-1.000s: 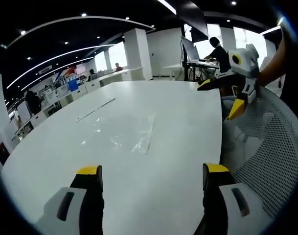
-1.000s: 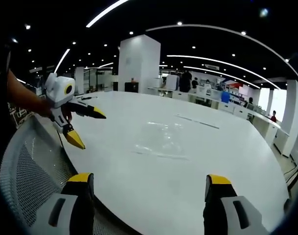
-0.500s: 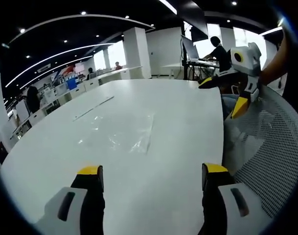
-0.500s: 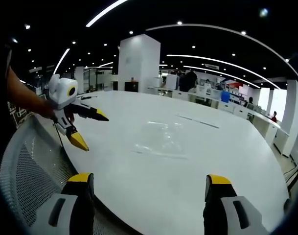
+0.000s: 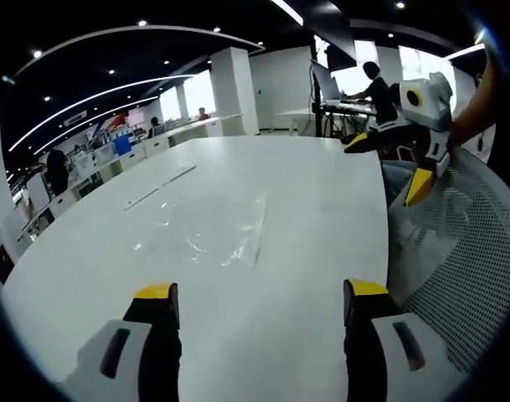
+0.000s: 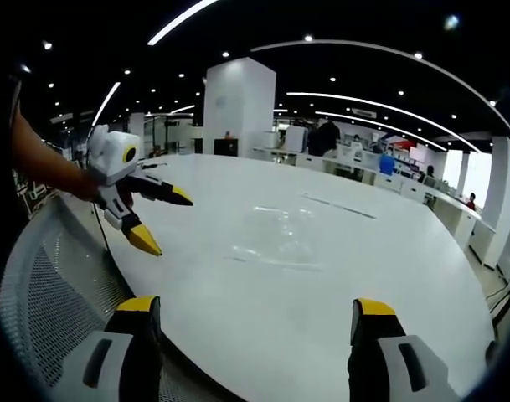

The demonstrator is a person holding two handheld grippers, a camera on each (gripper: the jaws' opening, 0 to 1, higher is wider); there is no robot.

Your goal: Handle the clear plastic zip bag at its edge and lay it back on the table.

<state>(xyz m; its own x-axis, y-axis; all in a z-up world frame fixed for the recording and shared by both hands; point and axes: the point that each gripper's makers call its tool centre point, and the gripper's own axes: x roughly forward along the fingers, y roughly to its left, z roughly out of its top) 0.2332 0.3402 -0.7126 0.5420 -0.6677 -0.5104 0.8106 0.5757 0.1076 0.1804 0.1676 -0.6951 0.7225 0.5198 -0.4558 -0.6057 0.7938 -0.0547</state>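
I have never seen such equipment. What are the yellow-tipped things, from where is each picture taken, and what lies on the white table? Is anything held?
There is no robot here. A person holds one pair of tongs in each hand, and a small camera rides on each pair. In the left gripper view, the left tongs rise from the bottom edge; the right tongs appear at the upper right, held by the person's hand. In the right gripper view, the right tongs rise from the bottom, and the left tongs enter from the left. Both pairs are open and hold nothing. On the white table lies a clear zip bag, flat and untouched. A mesh chair stands beside the table.
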